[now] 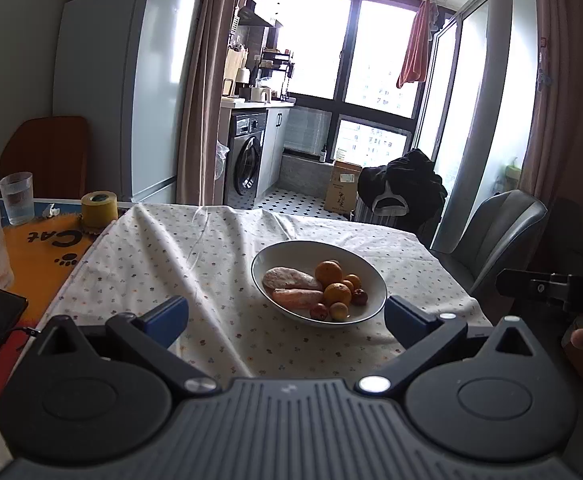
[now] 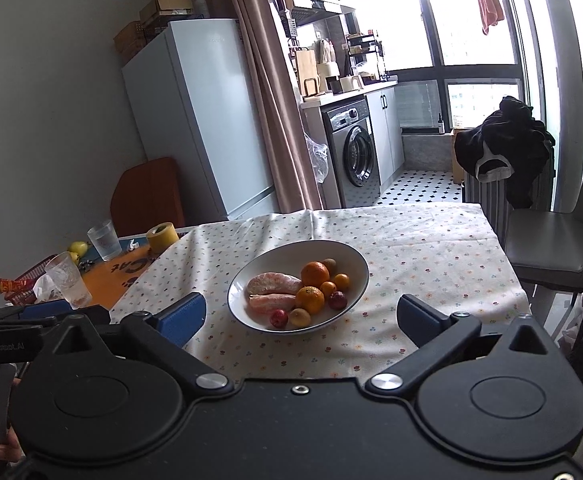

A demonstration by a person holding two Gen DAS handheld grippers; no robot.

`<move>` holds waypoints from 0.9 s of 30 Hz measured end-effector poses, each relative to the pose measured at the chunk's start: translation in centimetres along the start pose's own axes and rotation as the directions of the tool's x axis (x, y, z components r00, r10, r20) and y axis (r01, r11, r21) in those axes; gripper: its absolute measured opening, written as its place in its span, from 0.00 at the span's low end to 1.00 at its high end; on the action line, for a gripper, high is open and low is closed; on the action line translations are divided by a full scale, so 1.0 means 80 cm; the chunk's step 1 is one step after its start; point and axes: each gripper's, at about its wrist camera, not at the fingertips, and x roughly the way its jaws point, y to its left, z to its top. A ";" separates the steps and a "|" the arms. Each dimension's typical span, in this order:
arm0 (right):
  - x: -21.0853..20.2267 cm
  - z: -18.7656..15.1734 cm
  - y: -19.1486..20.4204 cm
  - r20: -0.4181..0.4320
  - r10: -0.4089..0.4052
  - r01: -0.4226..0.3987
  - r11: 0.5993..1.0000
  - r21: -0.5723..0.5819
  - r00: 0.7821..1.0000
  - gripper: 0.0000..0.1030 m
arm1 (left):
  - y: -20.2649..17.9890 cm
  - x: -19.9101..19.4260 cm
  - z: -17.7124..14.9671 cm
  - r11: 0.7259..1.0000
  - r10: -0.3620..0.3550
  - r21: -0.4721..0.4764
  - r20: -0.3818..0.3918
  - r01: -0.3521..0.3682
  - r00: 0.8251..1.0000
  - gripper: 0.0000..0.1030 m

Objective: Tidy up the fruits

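The fruit is all gathered in the white bowl (image 2: 355, 280), which stands on the flowered cloth (image 2: 431, 248) in the middle of the table, a little ahead of both tools. Inside it two peeled pomelo segments (image 2: 271, 285) are laid side by side at the left; two oranges (image 2: 314, 273) and several small round fruits, among them a red one (image 2: 278, 317) near the front rim, are packed against them at the right. No fruit is seen loose on the cloth.

The right gripper (image 2: 301, 316) is spread wide and nothing is held between its blue pads (image 2: 185, 314). The left gripper (image 1: 287, 316) is likewise spread wide and empty. Both are held apart from the bowl, short of its near rim.

By this judgement the sorting looks done, or nearly so, and the tools are best kept clear of the rim so the bowl is not nudged across the loose, creased cloth. If another piece is to be shifted, it is best taken from above, one at a time, since the round fruits are likely to roll against each other
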 end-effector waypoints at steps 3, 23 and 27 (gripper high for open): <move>-0.013 -0.003 0.003 -0.001 0.000 0.000 1.000 -0.004 1.000 1.00 | -0.001 -0.014 -0.001 1.000 0.002 0.002 0.004 -0.002 1.000 1.00; -0.079 -0.014 0.014 0.017 -0.007 0.008 0.999 -0.032 1.000 1.00 | -0.001 -0.084 -0.004 0.999 0.049 0.010 0.024 -0.049 0.999 1.00; -0.079 -0.018 0.021 -0.001 -0.007 0.007 0.999 -0.051 1.000 1.00 | 0.000 -0.080 -0.006 0.998 0.055 0.005 0.025 -0.056 0.998 1.00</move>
